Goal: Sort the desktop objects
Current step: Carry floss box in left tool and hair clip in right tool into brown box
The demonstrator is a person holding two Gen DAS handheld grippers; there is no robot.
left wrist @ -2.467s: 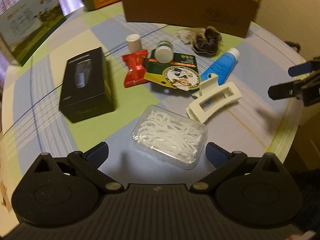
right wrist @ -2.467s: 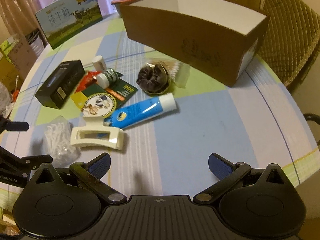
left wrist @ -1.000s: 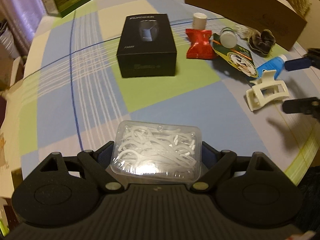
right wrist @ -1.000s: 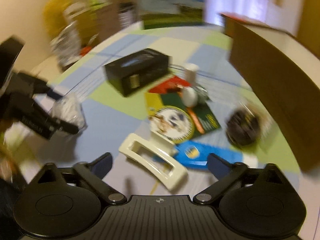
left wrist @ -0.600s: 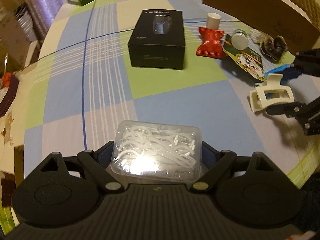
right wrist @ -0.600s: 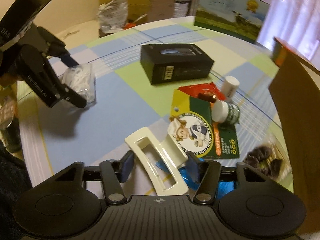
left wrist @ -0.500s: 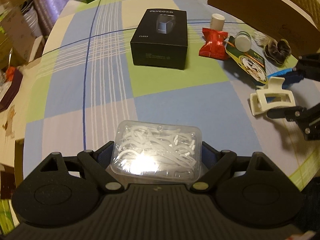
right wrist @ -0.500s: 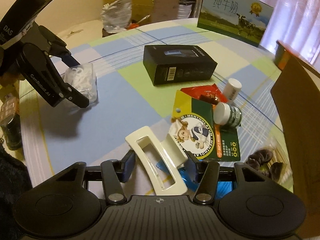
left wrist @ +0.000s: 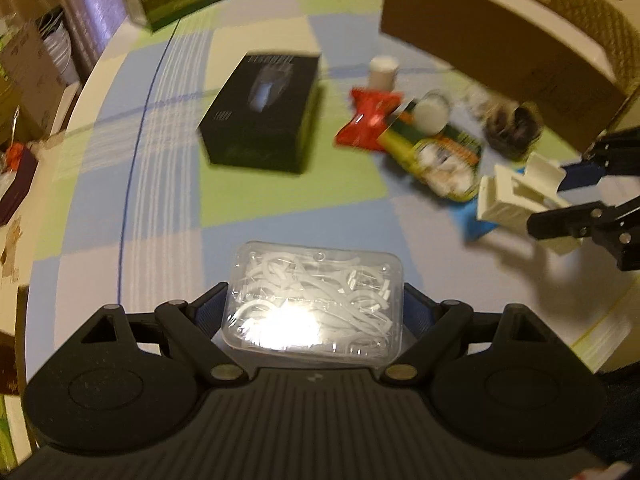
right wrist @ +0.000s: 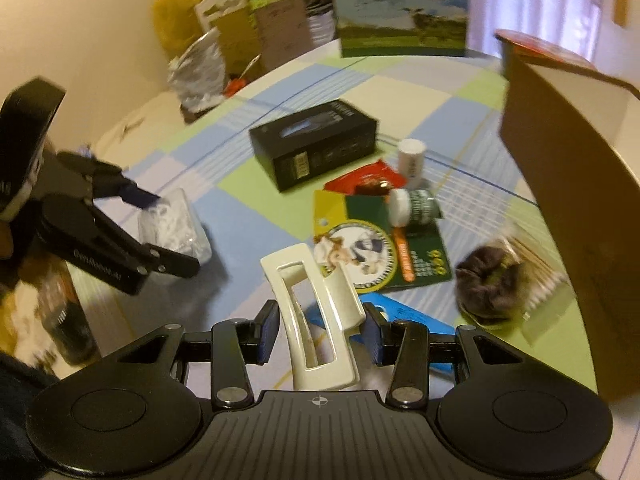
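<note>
Left wrist view: the left gripper [left wrist: 316, 312] is clamped on a clear floss-pick box [left wrist: 314, 300], white picks inside. The right gripper [right wrist: 320, 328] is pinching a cream hair claw [right wrist: 316, 320].

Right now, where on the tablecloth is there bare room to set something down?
Free: the checked cloth left of the black rectangular box, and the patch between that box and the clear plastic floss-pick case. Crowded: between the black box and the brown cardboard box, around the red wrapper, green card and dark scrunchie.

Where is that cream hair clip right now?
In the right wrist view the cream hair clip sits clamped in the right tongs, just above the blue tube and beside the green card.
</note>
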